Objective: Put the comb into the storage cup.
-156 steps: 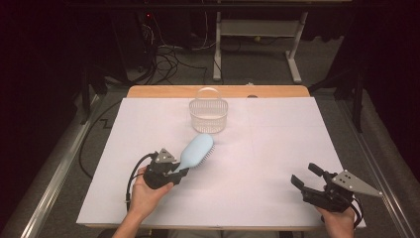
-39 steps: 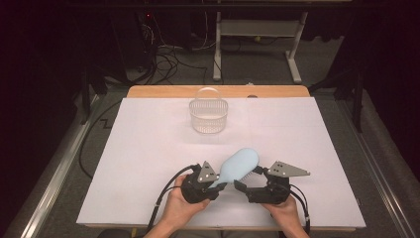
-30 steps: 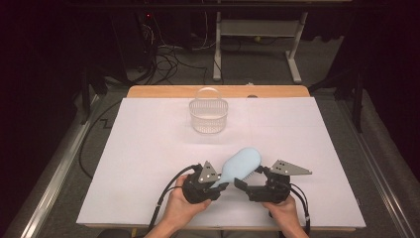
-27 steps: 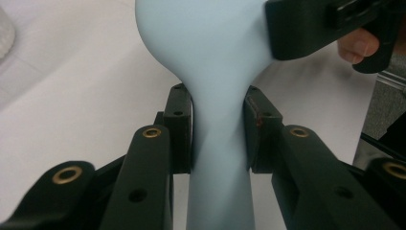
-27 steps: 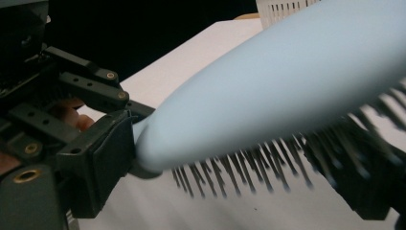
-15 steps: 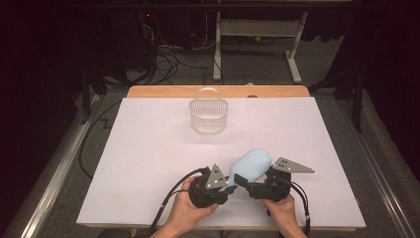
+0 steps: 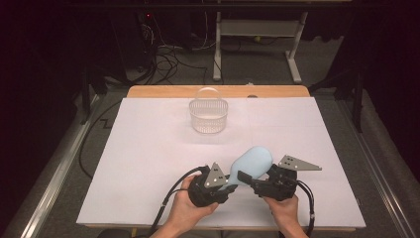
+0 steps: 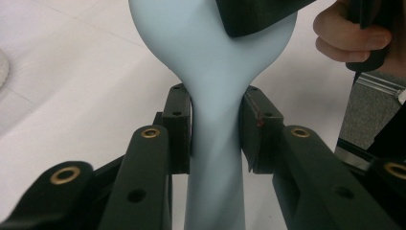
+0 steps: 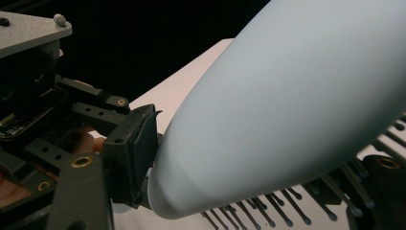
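My left tongs (image 7: 229,184) are clamped on the handle of the pale blue hairbrush (image 7: 250,166); in the left gripper view the two pads (image 8: 180,129) press the narrow neck of the handle from both sides, just below where it widens into the head. My right tongs (image 7: 246,179) have just been closing around the head of the same brush. In the right gripper view one pad (image 9: 132,148) sits against the edge of the head where the bristles (image 9: 268,215) start, with the head between the jaws, but I cannot tell whether the far pad presses on it yet.

A second ago the right tongs stood wide beside the brush, and half a second ago the head was already between them; now they have narrowed on it. I read this as a handover from left to right, and it looks nearly made: the left should not let go until the right grip is firm.

The brush hangs above the near part of the white bench (image 7: 148,163), held between my two hands, its head tilted up and away from me. The clear basket (image 7: 208,115) stands well apart at the far side, and looks empty.
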`<act>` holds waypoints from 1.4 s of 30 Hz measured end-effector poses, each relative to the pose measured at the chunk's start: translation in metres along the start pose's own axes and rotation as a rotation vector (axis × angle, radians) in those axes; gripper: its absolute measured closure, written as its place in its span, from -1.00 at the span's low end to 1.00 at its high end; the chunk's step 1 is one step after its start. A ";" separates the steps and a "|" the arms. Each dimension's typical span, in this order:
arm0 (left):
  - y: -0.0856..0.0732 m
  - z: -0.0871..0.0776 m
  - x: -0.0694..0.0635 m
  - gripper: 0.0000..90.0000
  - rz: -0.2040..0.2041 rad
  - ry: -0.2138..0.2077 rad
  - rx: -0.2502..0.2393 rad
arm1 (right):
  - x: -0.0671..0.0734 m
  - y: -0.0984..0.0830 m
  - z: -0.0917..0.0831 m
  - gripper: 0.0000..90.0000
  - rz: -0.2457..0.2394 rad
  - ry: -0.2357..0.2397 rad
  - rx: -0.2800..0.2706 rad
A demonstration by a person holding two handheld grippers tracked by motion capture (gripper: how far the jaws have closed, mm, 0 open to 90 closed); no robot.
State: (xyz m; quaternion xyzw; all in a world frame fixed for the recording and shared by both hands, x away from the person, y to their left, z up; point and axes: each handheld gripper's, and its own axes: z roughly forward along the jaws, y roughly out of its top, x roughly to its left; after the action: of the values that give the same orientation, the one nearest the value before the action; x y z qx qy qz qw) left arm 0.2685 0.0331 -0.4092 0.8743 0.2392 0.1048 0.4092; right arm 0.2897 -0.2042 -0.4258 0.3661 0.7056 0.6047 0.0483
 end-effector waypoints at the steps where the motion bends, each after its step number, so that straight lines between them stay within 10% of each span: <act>1: 0.000 0.000 0.000 0.51 -0.001 -0.001 0.002 | -0.001 0.000 0.000 -0.30 0.007 0.007 0.006; 20: -0.007 -0.002 0.006 0.51 -0.022 0.014 0.007 | 0.000 0.014 0.007 0.09 0.087 0.074 0.058; 42: -0.009 -0.002 0.013 0.30 -0.081 -0.019 -0.017 | 0.006 0.023 0.009 0.23 0.042 0.084 0.115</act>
State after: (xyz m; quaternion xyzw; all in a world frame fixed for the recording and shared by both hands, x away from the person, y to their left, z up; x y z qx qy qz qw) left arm 0.2755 0.0459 -0.4149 0.8613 0.2698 0.0819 0.4226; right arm 0.3006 -0.1931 -0.4054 0.3571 0.7328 0.5791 -0.0151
